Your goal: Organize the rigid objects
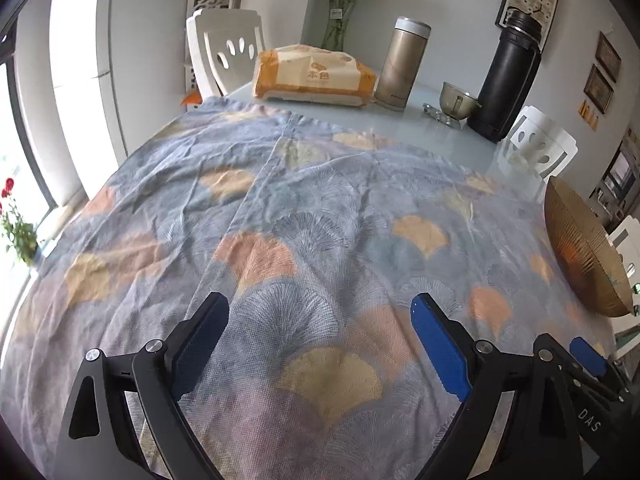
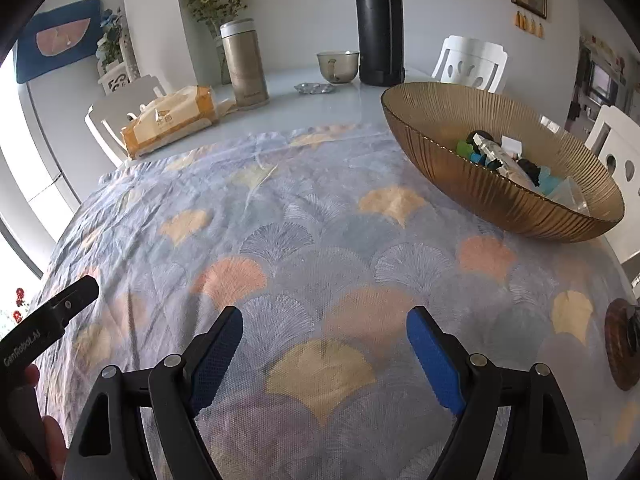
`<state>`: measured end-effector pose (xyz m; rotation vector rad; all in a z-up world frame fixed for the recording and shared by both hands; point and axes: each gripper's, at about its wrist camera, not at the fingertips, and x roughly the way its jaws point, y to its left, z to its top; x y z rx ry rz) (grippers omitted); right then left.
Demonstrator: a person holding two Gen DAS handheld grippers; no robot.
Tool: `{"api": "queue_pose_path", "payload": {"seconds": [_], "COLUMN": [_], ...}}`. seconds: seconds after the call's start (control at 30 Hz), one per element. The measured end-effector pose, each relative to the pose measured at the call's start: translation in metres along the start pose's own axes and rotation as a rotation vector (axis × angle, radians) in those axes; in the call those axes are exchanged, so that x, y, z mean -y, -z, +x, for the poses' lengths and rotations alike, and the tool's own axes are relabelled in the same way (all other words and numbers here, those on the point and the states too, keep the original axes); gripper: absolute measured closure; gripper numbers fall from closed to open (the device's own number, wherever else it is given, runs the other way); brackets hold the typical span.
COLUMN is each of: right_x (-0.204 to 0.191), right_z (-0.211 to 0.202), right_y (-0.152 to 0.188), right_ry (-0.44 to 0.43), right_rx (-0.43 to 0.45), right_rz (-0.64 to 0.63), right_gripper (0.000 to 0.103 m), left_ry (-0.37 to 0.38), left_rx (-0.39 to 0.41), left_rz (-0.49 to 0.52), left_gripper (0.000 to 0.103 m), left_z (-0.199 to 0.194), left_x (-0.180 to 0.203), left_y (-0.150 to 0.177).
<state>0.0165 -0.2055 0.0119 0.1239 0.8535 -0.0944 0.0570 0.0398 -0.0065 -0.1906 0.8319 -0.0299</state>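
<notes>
both grippers hang over the patterned cloth with nothing in them: the right gripper has its blue pads spread wide over bare fabric, and the left gripper stands just as wide, empty too.

the rigid objects lie together in the ribbed amber bowl, which sits on the cloth ahead and to the right of the right gripper. i can make out dark, teal and green pieces, a pale tube-like thing and a clear angular block, but they overlap too much for a firm count; perhaps six or more. they look small, light and hard, so i'd expect them to take a firm pinch without giving, though the clear block looks slick and could squirt out from between the pads. taking each across its narrowest sides seems wisest. the bowl itself looks like glass, heavy and breakable, best left alone or held at the rim.

one brown round thing lies at the cloth's right edge, near the right gripper; what it is i cannot tell.

beyond the cloth, on the bare table: one tissue pack, one gold flask, one black flask, one glass cup.
</notes>
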Motion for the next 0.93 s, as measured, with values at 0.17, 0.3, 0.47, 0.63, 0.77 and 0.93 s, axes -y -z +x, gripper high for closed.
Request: {"api": "queue_pose_path", "payload": {"seconds": [0.17,0.3,0.47,0.63,0.77,0.93], "right_x": [-0.001,0.000,-0.001,-0.002,-0.003,-0.003], "right_z": [0.001,0.001,0.003,0.005,0.006,0.007], "right_y": [0.001,0.000,0.001,0.001,0.002,0.002], "right_ry": [-0.002,-0.010,-0.014,-0.017,-0.014,-0.015], "right_rx": [-0.006,-0.005,-0.016,-0.028,-0.033,-0.039], "right_rz": [-0.004,-0.001,-0.002,-0.003,-0.008,-0.006], "right_gripper": [0.020,0.020,0.020,0.020,0.020,0.020], "left_ry": [-0.003,-0.006,-0.010,-0.010,-0.016,0.003], "left_rx": [0.001,0.009,-0.002,0.006,0.039,0.038], "left_rz": [0.011,0.028,0.042,0.032,0.036,0.060], "left_gripper": [0.011,0.011,0.011,0.011,0.011,0.011], "left_z": [-0.001,-0.002,0.001,0.000,-0.004,-0.004], "left_x": [0.002,0.005,0.007,0.005,0.003,0.007], "left_y": [0.001,0.001,0.001,0.000,-0.001,-0.001]}}
